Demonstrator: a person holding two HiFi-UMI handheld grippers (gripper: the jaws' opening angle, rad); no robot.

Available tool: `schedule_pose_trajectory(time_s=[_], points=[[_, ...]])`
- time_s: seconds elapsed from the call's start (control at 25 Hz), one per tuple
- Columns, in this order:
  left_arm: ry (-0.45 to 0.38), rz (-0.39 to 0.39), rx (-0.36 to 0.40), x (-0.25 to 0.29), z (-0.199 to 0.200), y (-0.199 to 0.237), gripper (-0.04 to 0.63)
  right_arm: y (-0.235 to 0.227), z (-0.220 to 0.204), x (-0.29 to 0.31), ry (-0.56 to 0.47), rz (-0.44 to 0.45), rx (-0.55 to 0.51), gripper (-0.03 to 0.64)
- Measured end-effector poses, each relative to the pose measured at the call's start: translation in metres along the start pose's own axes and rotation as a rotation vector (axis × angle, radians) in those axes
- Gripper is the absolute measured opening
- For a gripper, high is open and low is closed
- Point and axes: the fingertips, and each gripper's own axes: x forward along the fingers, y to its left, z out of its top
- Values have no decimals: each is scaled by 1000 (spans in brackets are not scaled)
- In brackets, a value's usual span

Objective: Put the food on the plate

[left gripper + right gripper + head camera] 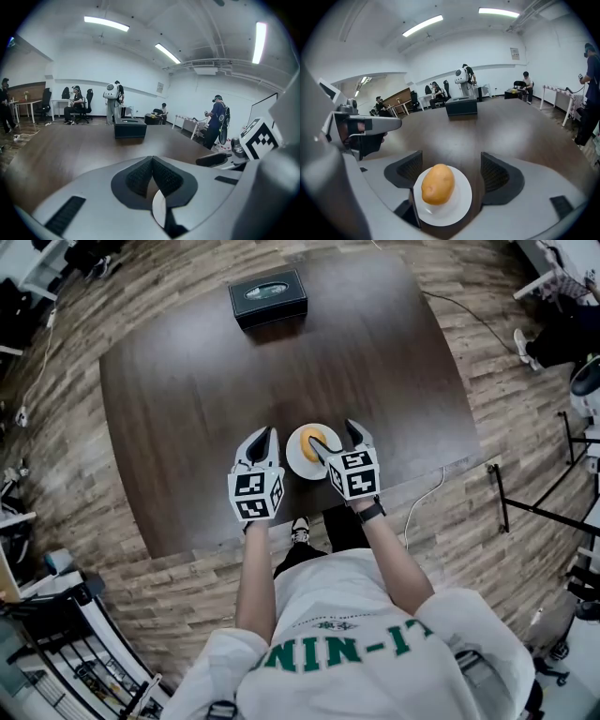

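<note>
**Potato (438,183) sits on the plate (461,206)**

My left gripper (265,434) is closed on nothing, just left of the plate. The potato's long axis points away from me. My right gripper (333,437), the nearer, gapes wide above it, touching nothing

The potato (314,438) lies on the plate (297,461), near the tabletop's (187,409) front edge. Left tongs (264,436) are just left of the plate, right tongs (336,440) over its right side. A box (268,297) sits at the far edge.
</note>
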Motion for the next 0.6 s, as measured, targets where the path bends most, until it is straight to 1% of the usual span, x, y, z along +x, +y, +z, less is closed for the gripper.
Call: schedule_pose_trajectory(time_s=[0.12,0.28,0.48,0.6], points=[[-30,9,21,-5,24,1,14,-5,30,-15,-64,-13,-7,363],[-90,13,51,-7,63,-1,14,-12,75,-32,-157,-31,-13,317],[-156,14,91,-20,103,-12,14,-14,124,-67,-275,-65,-49,258],[-212,9,109,-28,128,-20,14,-14,154,-92,-364,-74,-56,218]])
